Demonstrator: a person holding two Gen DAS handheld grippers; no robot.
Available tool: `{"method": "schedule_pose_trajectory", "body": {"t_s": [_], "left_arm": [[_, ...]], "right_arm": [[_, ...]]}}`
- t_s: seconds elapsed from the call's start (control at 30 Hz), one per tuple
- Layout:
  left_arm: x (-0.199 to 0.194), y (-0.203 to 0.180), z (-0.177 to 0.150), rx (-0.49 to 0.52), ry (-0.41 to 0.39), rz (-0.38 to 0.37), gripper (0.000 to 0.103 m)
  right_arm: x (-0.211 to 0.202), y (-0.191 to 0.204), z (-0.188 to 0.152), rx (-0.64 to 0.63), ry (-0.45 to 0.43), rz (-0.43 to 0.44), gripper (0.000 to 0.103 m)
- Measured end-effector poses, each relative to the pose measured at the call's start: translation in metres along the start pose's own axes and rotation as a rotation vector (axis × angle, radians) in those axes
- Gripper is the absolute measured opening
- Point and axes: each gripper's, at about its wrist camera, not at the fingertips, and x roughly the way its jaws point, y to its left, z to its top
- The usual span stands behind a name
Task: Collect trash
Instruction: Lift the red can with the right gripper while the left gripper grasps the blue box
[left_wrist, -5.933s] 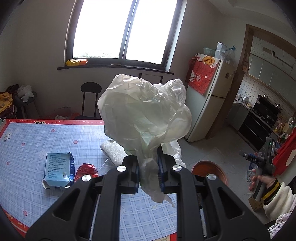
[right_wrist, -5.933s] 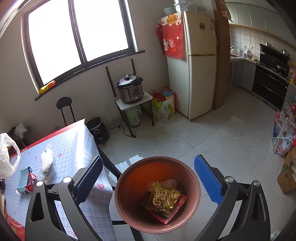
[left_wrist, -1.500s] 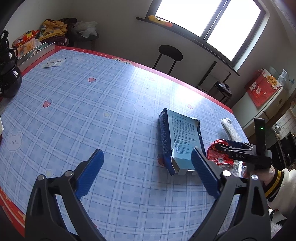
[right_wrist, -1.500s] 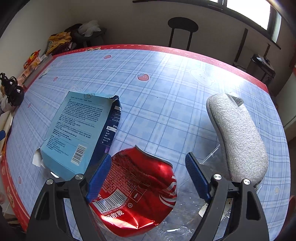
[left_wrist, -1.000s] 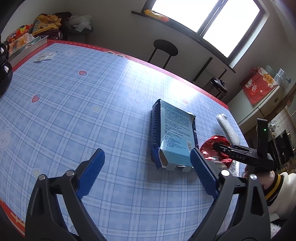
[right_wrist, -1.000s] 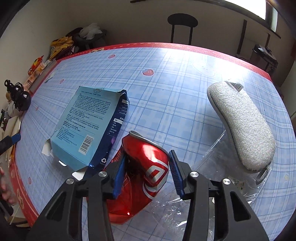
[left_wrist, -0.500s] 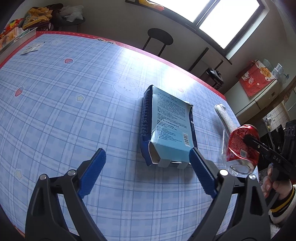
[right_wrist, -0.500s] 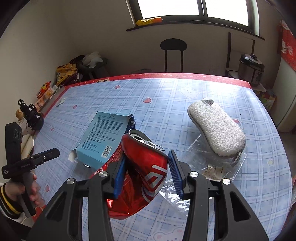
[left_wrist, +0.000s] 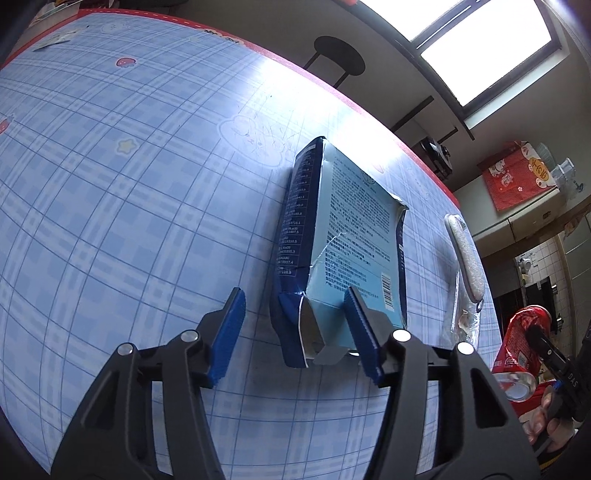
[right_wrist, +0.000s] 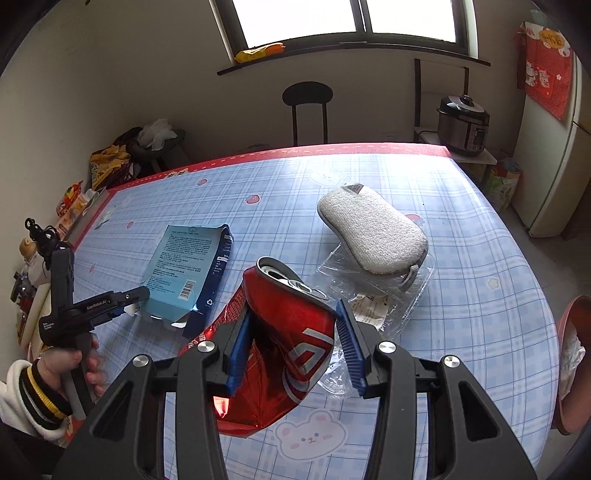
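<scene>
My right gripper (right_wrist: 291, 332) is shut on a crushed red soda can (right_wrist: 291, 325) and holds it above the table. The can also shows at the right edge of the left wrist view (left_wrist: 522, 343). A torn light-blue cardboard box (left_wrist: 351, 236) lies flat on the blue checked tablecloth (left_wrist: 110, 166). My left gripper (left_wrist: 295, 321) is open, its jaws straddling the box's near left corner. The box also shows in the right wrist view (right_wrist: 184, 266), with the left gripper (right_wrist: 136, 299) at its near end.
A grey-white sponge pad (right_wrist: 371, 229) rests on a clear plastic wrapper (right_wrist: 373, 291) right of the box. An orange bin's rim (right_wrist: 570, 365) shows past the table's right edge. A black stool (right_wrist: 308, 107) and a rice cooker (right_wrist: 463, 125) stand beyond the table.
My right gripper closed on the red can and lifted it off the table. My left gripper moved in to the box's near end and its jaws narrowed.
</scene>
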Motion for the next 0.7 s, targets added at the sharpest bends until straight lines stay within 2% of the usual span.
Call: {"method": "schedule_pose_trajectory", "body": {"t_s": [0.33, 0.47, 0.7], "left_arm": [[-0.016, -0.003, -0.014, 0.055, -0.046, 0.081, 0.048], [-0.022, -0.008, -0.014, 0.124, -0.045, 0.142, 0.034], [-0.015, -0.012, -0.017, 0.198, -0.024, 0.199, 0.033]], "right_arm": [[-0.007, 0.005, 0.0, -0.014, -0.009, -0.001, 0.044], [-0.008, 0.008, 0.0, -0.021, -0.011, 0.003, 0.044], [-0.012, 0.008, -0.001, -0.025, -0.017, -0.003, 0.044]]}}
